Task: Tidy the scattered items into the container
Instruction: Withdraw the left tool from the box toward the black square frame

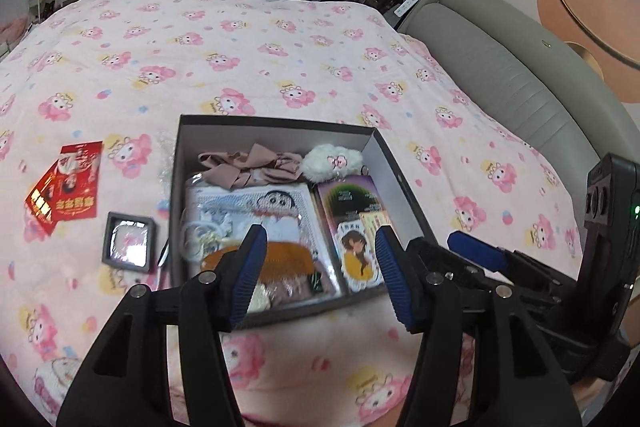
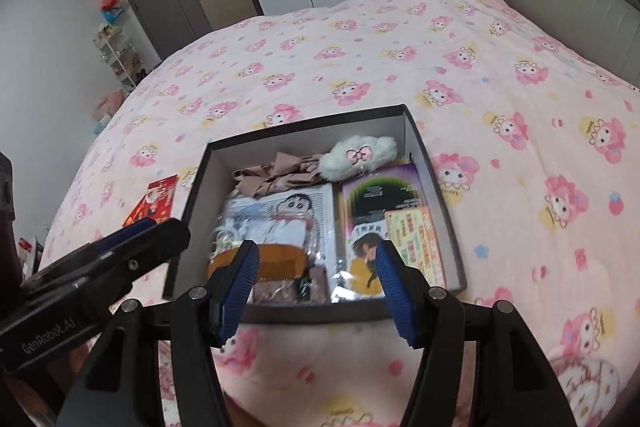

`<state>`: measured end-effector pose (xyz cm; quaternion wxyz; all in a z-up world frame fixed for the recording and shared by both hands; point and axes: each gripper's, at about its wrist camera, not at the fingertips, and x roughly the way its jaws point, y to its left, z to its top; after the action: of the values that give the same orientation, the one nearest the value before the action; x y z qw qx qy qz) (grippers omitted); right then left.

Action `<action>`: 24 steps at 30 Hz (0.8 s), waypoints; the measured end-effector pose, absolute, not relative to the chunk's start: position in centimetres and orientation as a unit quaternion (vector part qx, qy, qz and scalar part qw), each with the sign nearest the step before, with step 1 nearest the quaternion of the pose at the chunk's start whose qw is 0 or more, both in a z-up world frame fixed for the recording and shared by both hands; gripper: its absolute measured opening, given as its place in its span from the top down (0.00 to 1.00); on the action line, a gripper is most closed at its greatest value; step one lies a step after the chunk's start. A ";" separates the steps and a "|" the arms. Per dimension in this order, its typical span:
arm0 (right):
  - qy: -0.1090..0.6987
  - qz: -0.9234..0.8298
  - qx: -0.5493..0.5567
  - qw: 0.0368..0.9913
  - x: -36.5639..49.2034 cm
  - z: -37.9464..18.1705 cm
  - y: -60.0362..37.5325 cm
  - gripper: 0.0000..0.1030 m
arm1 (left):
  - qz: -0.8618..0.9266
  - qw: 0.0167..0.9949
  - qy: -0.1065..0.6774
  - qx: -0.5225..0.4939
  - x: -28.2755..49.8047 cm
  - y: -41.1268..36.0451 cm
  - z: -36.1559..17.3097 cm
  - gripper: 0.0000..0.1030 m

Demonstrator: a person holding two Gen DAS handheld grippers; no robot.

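Tongs on both sides hang spread and empty above the near edge of the dark box (image 1: 276, 125), the left tongs (image 1: 320, 263) and the right tongs (image 2: 316, 283) side by side with nothing between the blue pads. The box sits on the pink bedspread (image 1: 280, 39) and already holds a tan bow (image 1: 248, 167), a white fluffy clip (image 1: 334, 159), a cartoon-print packet (image 1: 276, 203), an orange comb (image 1: 280, 255) and some cards. Left outside, as I see it, are the red packets (image 1: 68, 183) and the small black framed case (image 1: 128, 245), both lying on the bedspread just to the left of the box. The next pick looks best done by the left tongs, since those things lie on their side. I would take the framed case by its opposite edges, tongs coming down from above, because the soft bedding will give under pressure. The flat red packets may need one edge nipped, as they overlap and could slide apart.
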<state>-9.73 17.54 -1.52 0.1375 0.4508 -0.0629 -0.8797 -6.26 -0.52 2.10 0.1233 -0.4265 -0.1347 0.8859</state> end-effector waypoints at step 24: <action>-0.003 -0.857 0.466 0.219 -6.5 -2.2 4.6 0.44 | 0.879 0.057 -0.178 -0.439 -0.9 -13.5 0.3 0.43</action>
<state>-6.54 4.56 -2.25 0.2189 0.4661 -0.0027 -0.8572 -0.93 -13.49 0.34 0.0565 -0.4394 -0.1779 0.8787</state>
